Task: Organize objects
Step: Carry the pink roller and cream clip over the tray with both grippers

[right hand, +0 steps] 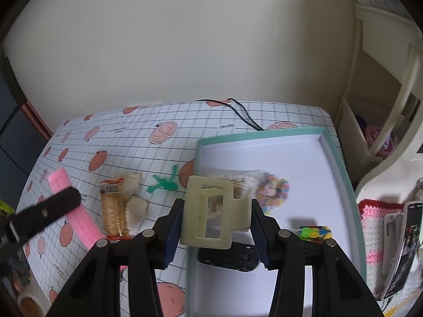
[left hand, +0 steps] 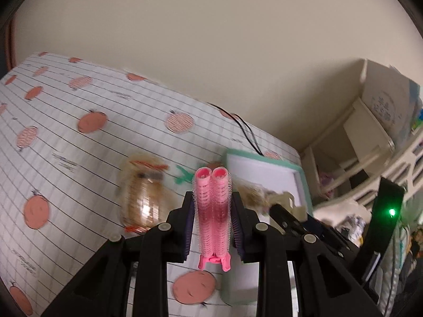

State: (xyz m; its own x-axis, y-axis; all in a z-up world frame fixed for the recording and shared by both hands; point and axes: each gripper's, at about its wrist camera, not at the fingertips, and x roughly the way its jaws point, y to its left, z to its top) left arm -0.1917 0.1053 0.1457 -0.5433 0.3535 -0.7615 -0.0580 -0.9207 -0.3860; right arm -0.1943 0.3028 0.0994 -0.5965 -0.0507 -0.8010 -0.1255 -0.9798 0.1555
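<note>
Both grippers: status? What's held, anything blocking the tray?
Left gripper shut on pink hair roller. Right gripper shut on cream hair claw, over the tray edge. Tray floor ahead holds a bead bag; rest bare.

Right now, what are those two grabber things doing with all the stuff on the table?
A person is tidying up with two grippers. The left gripper holds a pink hair roller above the tablecloth. The right gripper holds a cream hair claw by the edge of the teal-rimmed tray, where a bead bag already lies.
</note>
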